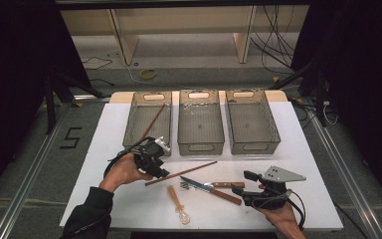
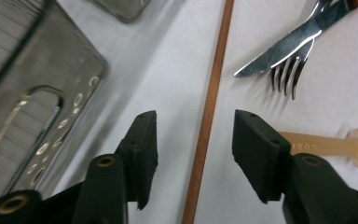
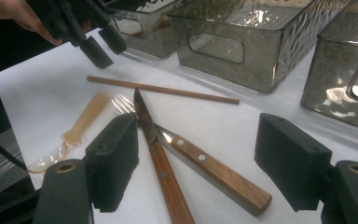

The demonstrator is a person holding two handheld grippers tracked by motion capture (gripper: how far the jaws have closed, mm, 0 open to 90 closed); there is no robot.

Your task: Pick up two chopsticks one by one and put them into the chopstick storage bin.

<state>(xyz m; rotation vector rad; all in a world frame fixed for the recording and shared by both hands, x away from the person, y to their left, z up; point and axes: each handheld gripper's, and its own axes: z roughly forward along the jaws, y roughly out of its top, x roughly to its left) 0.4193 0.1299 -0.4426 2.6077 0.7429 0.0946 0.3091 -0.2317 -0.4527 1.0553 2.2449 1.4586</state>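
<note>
A: Now, high view first. Where is the chopstick?

B: The chopstick lies flat on the white table, in front of the three bins, slanting from lower left to upper right. The left gripper sits at its lower-left end. A second stick leans in the left bin. The knife and fork lie crossed to the right of the chopstick, and the plastic spoon lies below it. The right gripper rests near the knife handle.

A: Left gripper view: jaw state?

B: The jaws stand partly open and straddle the chopstick, with a gap on each side. The pads do not touch it.

A: Right gripper view?

B: Its jaws are spread wide, empty, on either side of the two wooden handles. The chopstick lies beyond, well apart from those jaws.

A: Handling properties of the chopstick?

B: By judgement: light, stiff, thin and round. It is likely to roll or pivot if pinched off-centre, and its smooth finish may slip in the pads. It is not fragile under a normal grip.

A: Recommended grip point?

B: Close squarely across the shaft, pads at right angles to its length. A hold nearer the middle would reduce droop and swing; a hold at the end leaves a long lever hanging. Keep the pads low so that the shaft seats in their flat faces.
</note>
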